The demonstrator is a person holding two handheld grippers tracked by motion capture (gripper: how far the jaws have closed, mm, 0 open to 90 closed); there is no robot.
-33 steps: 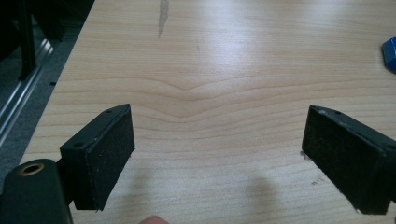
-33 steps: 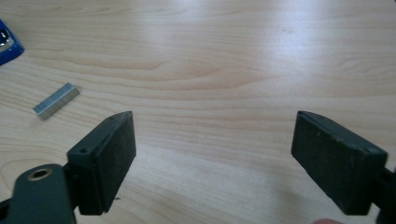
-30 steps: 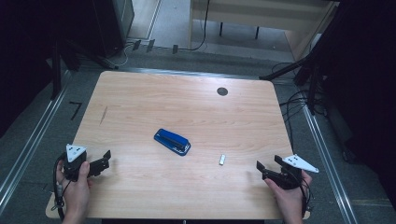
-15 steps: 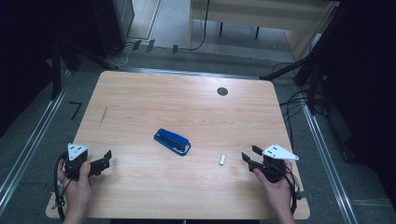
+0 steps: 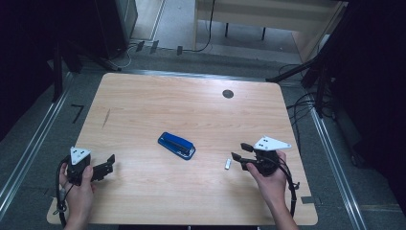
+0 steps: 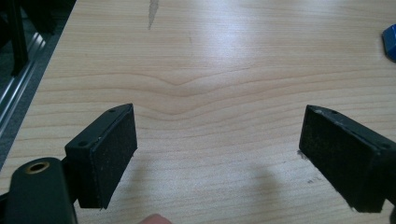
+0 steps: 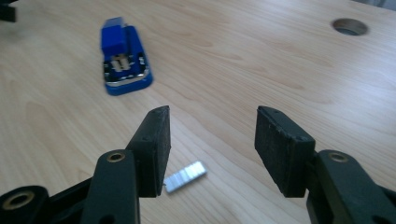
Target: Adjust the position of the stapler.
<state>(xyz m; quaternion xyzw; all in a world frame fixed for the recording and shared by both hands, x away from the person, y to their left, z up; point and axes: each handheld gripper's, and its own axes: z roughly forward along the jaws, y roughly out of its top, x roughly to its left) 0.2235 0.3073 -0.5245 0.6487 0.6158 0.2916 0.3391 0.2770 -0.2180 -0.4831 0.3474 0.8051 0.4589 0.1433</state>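
A blue stapler (image 5: 176,145) lies near the middle of the wooden table (image 5: 167,105). A small silver strip of staples (image 5: 228,164) rests to its right. My right gripper (image 5: 239,150) hovers just right of the strip, a little above the table. Its jaws have narrowed over the last second, then opened a touch, and hold nothing. In the right gripper view the strip (image 7: 185,176) lies below the gripper (image 7: 212,116), by its left jaw, with the stapler (image 7: 123,56) beyond. My left gripper (image 5: 109,164) stands open over bare wood at the front left; its view (image 6: 218,116) catches the stapler's edge (image 6: 390,42).
A round cable hole (image 5: 228,94) sits in the table's far right part, seen too in the right gripper view (image 7: 349,26). Metal rails (image 5: 28,148) run along both sides on the floor. A wooden bench (image 5: 268,19) and cables lie beyond the far edge.
My right gripper has moved left and away from the front edge toward the staple strip, and its jaws stand narrower than before. The left gripper has stayed in place.
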